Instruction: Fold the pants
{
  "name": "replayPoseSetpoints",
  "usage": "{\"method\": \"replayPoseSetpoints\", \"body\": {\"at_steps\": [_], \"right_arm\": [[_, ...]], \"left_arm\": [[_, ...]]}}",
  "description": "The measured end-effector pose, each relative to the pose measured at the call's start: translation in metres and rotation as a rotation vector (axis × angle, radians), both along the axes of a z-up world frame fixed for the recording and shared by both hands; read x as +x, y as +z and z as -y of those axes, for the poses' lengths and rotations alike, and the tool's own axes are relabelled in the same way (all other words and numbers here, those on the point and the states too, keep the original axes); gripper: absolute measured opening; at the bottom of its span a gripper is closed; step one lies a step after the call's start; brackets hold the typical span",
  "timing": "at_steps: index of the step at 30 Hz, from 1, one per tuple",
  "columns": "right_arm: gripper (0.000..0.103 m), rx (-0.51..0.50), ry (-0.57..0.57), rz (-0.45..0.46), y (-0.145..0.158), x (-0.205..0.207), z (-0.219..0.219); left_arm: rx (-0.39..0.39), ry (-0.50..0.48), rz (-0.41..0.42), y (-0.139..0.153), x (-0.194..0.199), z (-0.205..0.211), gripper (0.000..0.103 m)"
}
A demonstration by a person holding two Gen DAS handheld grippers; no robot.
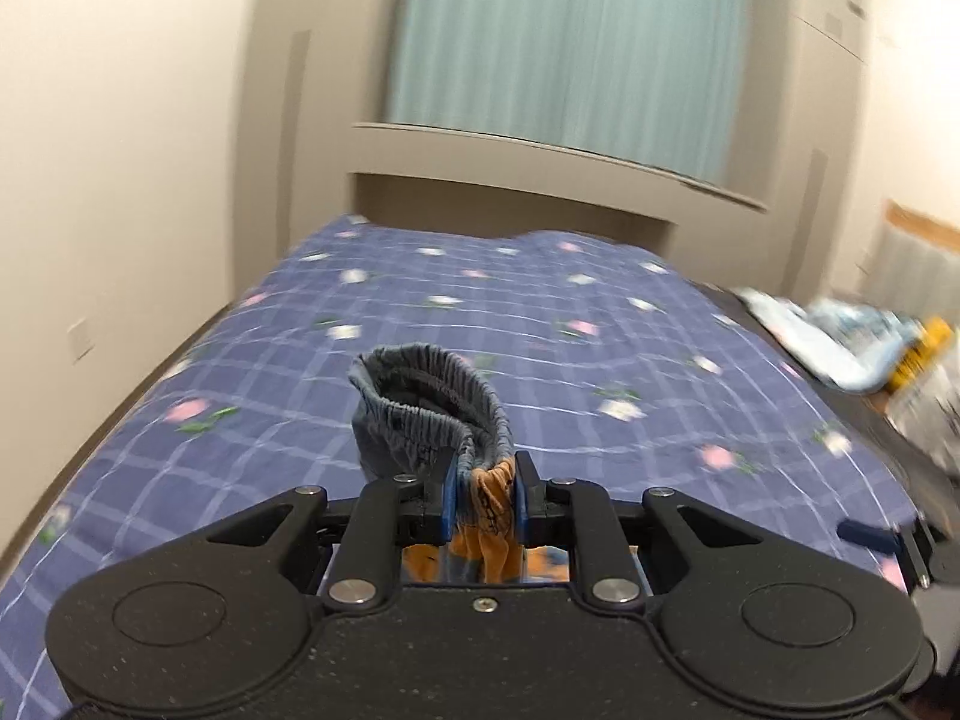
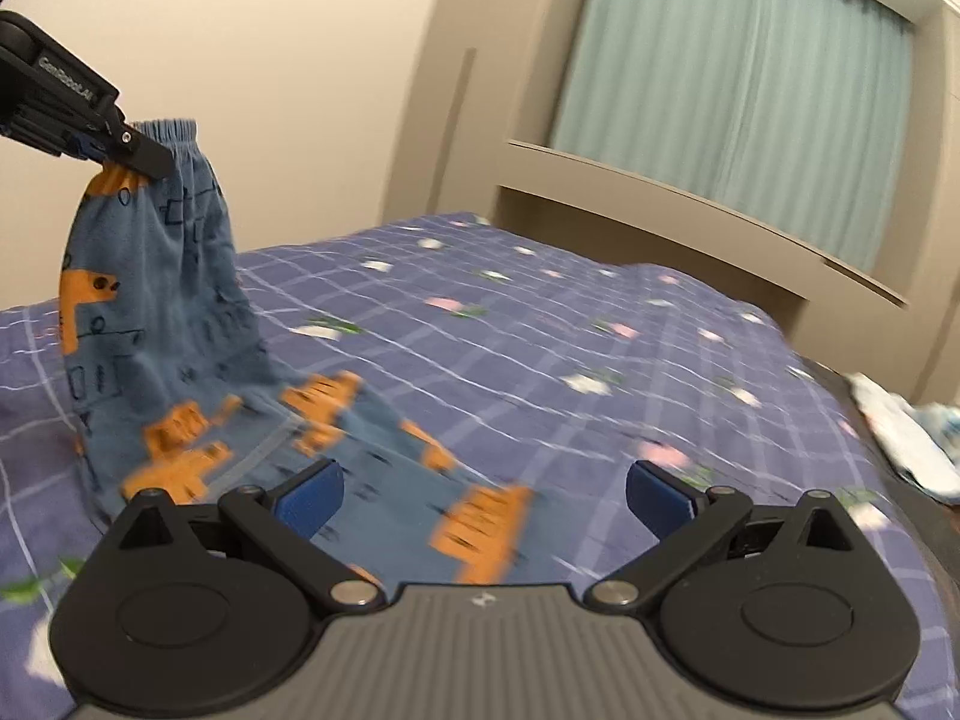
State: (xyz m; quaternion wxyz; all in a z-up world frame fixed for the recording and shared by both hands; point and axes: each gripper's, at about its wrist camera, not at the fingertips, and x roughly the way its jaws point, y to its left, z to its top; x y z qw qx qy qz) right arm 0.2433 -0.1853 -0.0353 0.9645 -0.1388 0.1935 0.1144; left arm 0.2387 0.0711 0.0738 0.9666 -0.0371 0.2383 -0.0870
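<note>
Small blue pants (image 2: 156, 300) with orange digger prints hang by their elastic waistband from my left gripper (image 2: 123, 150), raised at the upper left of the right wrist view. The legs trail down onto the bed and lie under my right gripper (image 2: 483, 495), whose blue pads (image 2: 312, 498) stand wide apart with nothing pressed between them. In the left wrist view my left gripper (image 1: 483, 501) is shut on the bunched waistband (image 1: 432, 408), blue and orange cloth squeezed between its pads.
The bed (image 1: 540, 324) wears a purple checked sheet with small flowers. A beige wall runs along its left side and a headboard shelf (image 1: 540, 150) with green curtains stands behind. A heap of light cloth and packets (image 1: 852, 348) lies off the bed's right edge.
</note>
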Motion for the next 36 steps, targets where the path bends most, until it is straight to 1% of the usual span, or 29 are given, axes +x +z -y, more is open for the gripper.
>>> {"method": "replayPoseSetpoints", "body": {"at_steps": [3, 5, 7, 11, 12, 16, 17, 19, 20, 21, 22, 23, 24, 27, 28, 32, 33, 34, 35, 36], "right_arm": [[0.103, 0.017, -0.057, -0.012, -0.004, -0.008, 0.028], [0.103, 0.026, -0.092, -0.029, -0.009, -0.01, 0.045], [0.103, 0.035, -0.123, -0.047, -0.013, -0.012, 0.062], [0.103, 0.046, -0.166, -0.066, -0.022, -0.019, 0.085], [0.103, 0.049, -0.176, -0.072, -0.024, -0.021, 0.091], [0.103, 0.062, -0.205, -0.101, -0.033, -0.021, 0.105], [0.103, 0.066, -0.209, -0.108, -0.035, -0.021, 0.108], [0.103, 0.074, -0.213, -0.118, -0.039, -0.02, 0.113], [0.103, 0.08, -0.211, -0.123, -0.04, -0.02, 0.114], [0.103, 0.087, -0.208, -0.126, -0.041, -0.019, 0.115], [0.103, 0.098, -0.204, -0.129, -0.041, -0.018, 0.116], [0.103, 0.11, -0.196, -0.131, -0.04, -0.015, 0.117], [0.103, 0.124, -0.185, -0.133, -0.038, -0.013, 0.117], [0.103, 0.2, -0.124, -0.144, -0.032, -0.003, 0.116], [0.103, 0.241, -0.084, -0.157, -0.03, 0.003, 0.114], [0.102, 0.342, 0.075, -0.191, -0.021, 0.028, 0.101], [0.098, 0.357, 0.119, -0.202, -0.019, 0.035, 0.096], [0.091, 0.367, 0.161, -0.214, -0.018, 0.042, 0.09], [0.087, 0.368, 0.189, -0.225, -0.018, 0.049, 0.085], [0.08, 0.36, 0.21, -0.24, -0.019, 0.057, 0.078]], "left_arm": [[0.065, -0.097, -0.005, -0.003, 0.0, 0.043, 0.02], [0.098, -0.164, -0.026, -0.011, 0.002, 0.07, 0.02], [0.141, -0.223, -0.057, -0.026, 0.004, 0.096, 0.02], [0.203, -0.298, -0.109, -0.059, 0.007, 0.134, 0.02], [0.211, -0.309, -0.116, -0.068, 0.007, 0.142, 0.02], [0.2, -0.33, -0.148, -0.101, 0.012, 0.154, 0.022], [0.192, -0.341, -0.158, -0.107, 0.011, 0.155, 0.023], [0.17, -0.361, -0.185, -0.115, 0.012, 0.155, 0.036], [0.161, -0.367, -0.191, -0.117, 0.014, 0.157, 0.04], [0.155, -0.378, -0.19, -0.118, 0.012, 0.157, 0.049], [0.158, -0.39, -0.183, -0.119, 0.008, 0.157, 0.053], [0.165, -0.396, -0.177, -0.119, 0.006, 0.157, 0.061], [0.181, -0.4, -0.168, -0.119, 0.002, 0.157, 0.065], [0.238, -0.397, -0.152, -0.121, -0.008, 0.155, 0.073], [0.258, -0.392, -0.149, -0.122, -0.011, 0.154, 0.073], [0.342, -0.379, -0.129, -0.126, -0.021, 0.15, 0.073], [0.36, -0.375, -0.12, -0.127, -0.023, 0.148, 0.073], [0.371, -0.372, -0.116, -0.127, -0.025, 0.147, 0.069], [0.377, -0.375, -0.118, -0.127, -0.025, 0.146, 0.066], [0.379, -0.378, -0.123, -0.127, -0.024, 0.145, 0.061]]}}
